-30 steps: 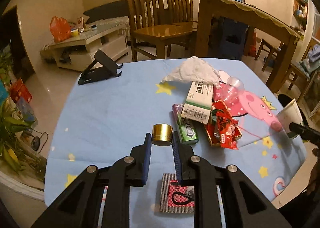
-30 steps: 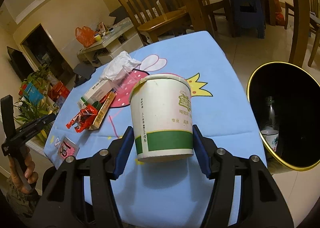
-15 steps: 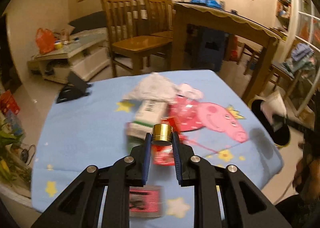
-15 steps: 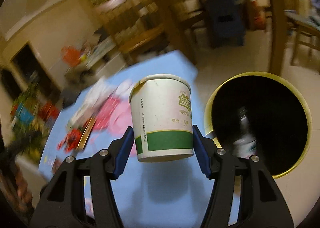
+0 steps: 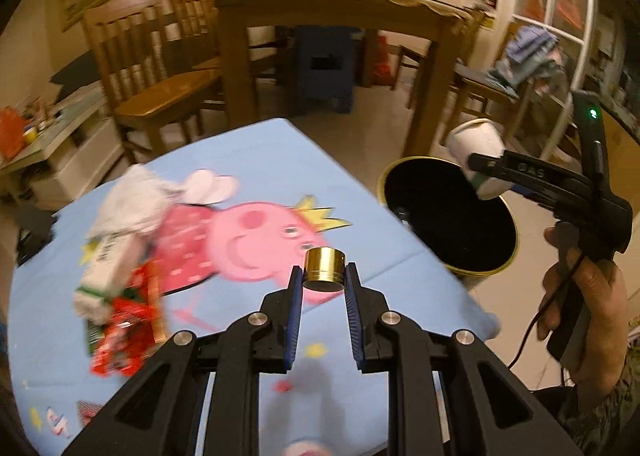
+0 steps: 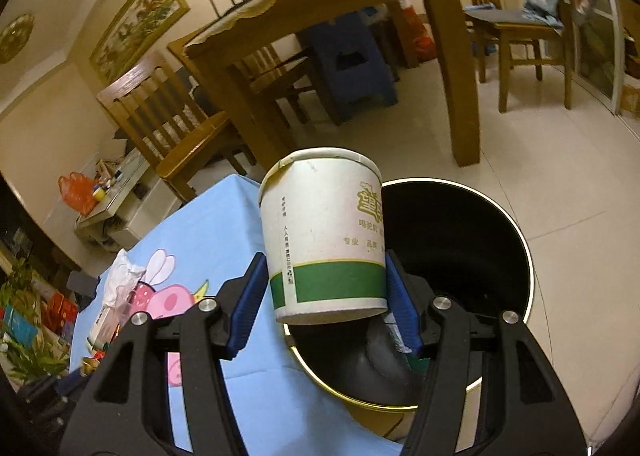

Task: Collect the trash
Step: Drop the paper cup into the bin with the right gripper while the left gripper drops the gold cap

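Note:
My left gripper is shut on a small gold cap and holds it above the right part of the blue cartoon tablecloth. My right gripper is shut on a white paper cup with a green band and holds it over the near rim of the black, gold-rimmed trash bin. The cup and the bin also show in the left wrist view, right of the table. A crumpled tissue, a white box and red wrappers lie on the cloth at left.
A tall wooden table and wooden chairs stand behind the low table. A blue stool sits under the tall table. A low cabinet with an orange bag is at far left. The tiled floor surrounds the bin.
Both grippers have swung right toward the bin. The cup has gone from above the tablecloth to over the bin's rim. The gold cap has moved from the trash pile to the table's right part.

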`<action>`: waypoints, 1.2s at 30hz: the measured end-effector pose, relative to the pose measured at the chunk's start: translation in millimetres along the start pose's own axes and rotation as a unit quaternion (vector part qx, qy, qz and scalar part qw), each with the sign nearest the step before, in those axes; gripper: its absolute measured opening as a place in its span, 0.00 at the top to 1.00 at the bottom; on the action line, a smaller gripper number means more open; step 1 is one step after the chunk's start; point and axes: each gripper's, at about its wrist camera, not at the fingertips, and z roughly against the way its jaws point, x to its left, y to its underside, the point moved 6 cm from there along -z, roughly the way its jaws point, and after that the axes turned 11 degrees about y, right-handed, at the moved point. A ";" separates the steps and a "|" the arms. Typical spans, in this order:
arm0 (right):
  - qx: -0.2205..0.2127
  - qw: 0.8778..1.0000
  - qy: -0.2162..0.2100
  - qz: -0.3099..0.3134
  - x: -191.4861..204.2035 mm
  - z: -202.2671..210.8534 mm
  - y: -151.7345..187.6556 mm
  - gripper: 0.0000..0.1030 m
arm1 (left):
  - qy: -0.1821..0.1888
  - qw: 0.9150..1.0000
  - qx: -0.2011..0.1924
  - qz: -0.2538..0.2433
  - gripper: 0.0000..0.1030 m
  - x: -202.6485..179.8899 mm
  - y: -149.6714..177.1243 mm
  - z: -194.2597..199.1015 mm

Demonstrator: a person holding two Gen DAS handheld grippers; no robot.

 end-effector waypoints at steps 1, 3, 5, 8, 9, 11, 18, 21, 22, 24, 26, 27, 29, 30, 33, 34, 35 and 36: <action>0.010 1.000 0.010 -0.007 -6.5 -1.2 3.9 0.29 | 0.006 1.000 0.004 -0.003 0.81 -6.1 -1.4 -6.7; 0.019 0.999 0.017 -0.025 -14.7 -5.6 4.3 0.10 | 0.017 1.000 0.010 -0.009 0.81 -18.8 -5.0 -20.7; 0.011 0.999 0.009 -0.038 -20.0 -1.8 2.2 0.10 | 0.023 1.000 0.016 -0.012 0.81 -26.1 -7.5 -30.2; -0.013 0.998 0.011 -0.058 -32.0 10.5 -4.9 0.10 | 0.031 0.999 0.028 -0.015 0.81 -37.6 -13.5 -48.9; -0.024 0.997 0.009 -0.074 -39.0 16.6 -7.9 0.10 | 0.036 0.999 0.033 -0.015 0.81 -41.2 -15.0 -56.1; -0.041 0.994 0.007 -0.097 -49.4 26.4 -13.0 0.09 | 0.044 0.998 0.043 -0.015 0.81 -46.9 -16.3 -67.3; -0.093 0.980 -0.010 -0.178 -101.2 64.9 -25.3 0.05 | 0.058 0.995 0.081 -0.024 0.81 -73.7 -28.2 -120.1; -0.107 0.975 -0.012 -0.195 -114.0 73.7 -28.9 0.05 | 0.061 0.994 0.089 -0.030 0.81 -86.1 -40.3 -140.5; -0.115 0.973 -0.012 -0.201 -118.7 77.6 -29.6 0.05 | 0.064 0.993 0.091 -0.031 0.81 -90.8 -44.7 -146.0; -0.131 0.969 -0.013 -0.211 -128.0 86.5 -30.9 0.05 | 0.071 0.992 0.096 -0.033 0.79 -100.2 -52.8 -157.5; -0.135 0.967 -0.014 -0.214 -132.8 90.2 -32.4 0.05 | 0.077 0.992 0.099 -0.034 0.51 -107.8 -57.3 -165.4; -0.133 0.968 -0.017 -0.213 -133.0 90.3 -32.1 0.05 | 0.074 0.992 0.093 -0.037 0.39 -110.6 -59.3 -166.1; -0.128 0.970 -0.018 -0.207 -130.9 88.8 -32.4 0.05 | 0.066 0.992 0.091 -0.053 0.34 -117.6 -59.7 -169.1; -0.128 0.970 -0.018 -0.204 -129.0 90.7 -31.4 0.05 | 0.062 0.992 0.094 -0.061 0.34 -121.1 -57.9 -170.7; -0.133 0.972 -0.017 -0.195 -123.9 91.5 -34.4 0.05 | 0.065 0.991 0.100 -0.061 0.32 -121.5 -50.7 -168.8; -0.133 0.972 -0.016 -0.193 -121.3 92.6 -33.4 0.05 | 0.064 0.991 0.102 -0.060 0.31 -119.7 -49.0 -166.6; -0.132 0.972 -0.016 -0.191 -118.8 91.4 -34.3 0.05 | 0.062 0.991 0.103 -0.059 0.31 -117.3 -45.6 -163.1; -0.131 0.973 -0.015 -0.188 -116.9 90.5 -34.4 0.05 | 0.060 0.991 0.103 -0.058 0.29 -114.4 -45.0 -159.5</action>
